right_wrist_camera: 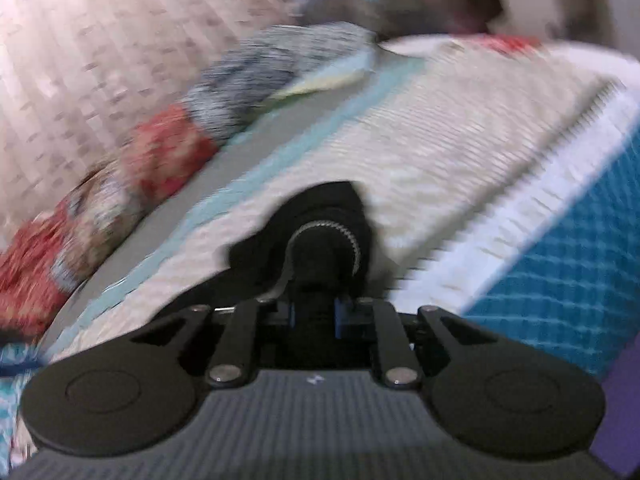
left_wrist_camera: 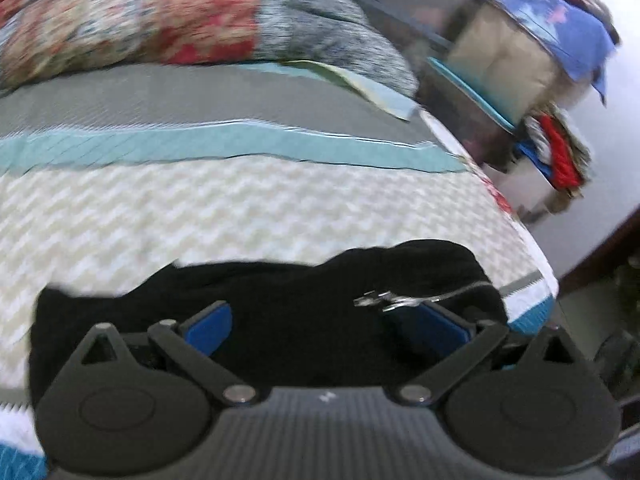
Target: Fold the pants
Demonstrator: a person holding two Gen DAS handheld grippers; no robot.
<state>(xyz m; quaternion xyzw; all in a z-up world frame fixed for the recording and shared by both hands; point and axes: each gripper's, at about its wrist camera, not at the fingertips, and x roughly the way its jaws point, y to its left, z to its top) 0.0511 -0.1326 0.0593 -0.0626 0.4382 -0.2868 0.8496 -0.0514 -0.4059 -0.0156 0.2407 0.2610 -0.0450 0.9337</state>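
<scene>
A: Two wrist views, both motion-blurred. Pants, black, lie bunched on the bed at its near edge, on the cream zigzag part of the cover.

B: Long axis?

A: In the left view the dark mass runs across the picture, 9 o'clock to 3 o'clock, wider than deep. Which end is waist and which is hem I cannot tell. A metal zipper pull with a thin line of teeth sits at about 2 o'clock from the mass's middle, lying roughly crosswise too.

B: Left gripper?

A: Released. Jaws stand wide; blue pads are well apart, with black cloth showing between them. Nothing is pinched.

B: Right gripper?

A: Clenched on the pants. Blue pads are nearly together, with a fold of black cloth squeezed between them. Beyond the tips the cloth stands up toward 12 o'clock as a narrow hump, and a curved row of zipper teeth arcs over it.

B: Surroundings?

A: Patterned quilt, red and grey, at 11 o'clock in the left view. Teal stripe runs across the cover between quilt and pants. Clutter beside the bed at 2 o'clock is too blurred to name.
</scene>
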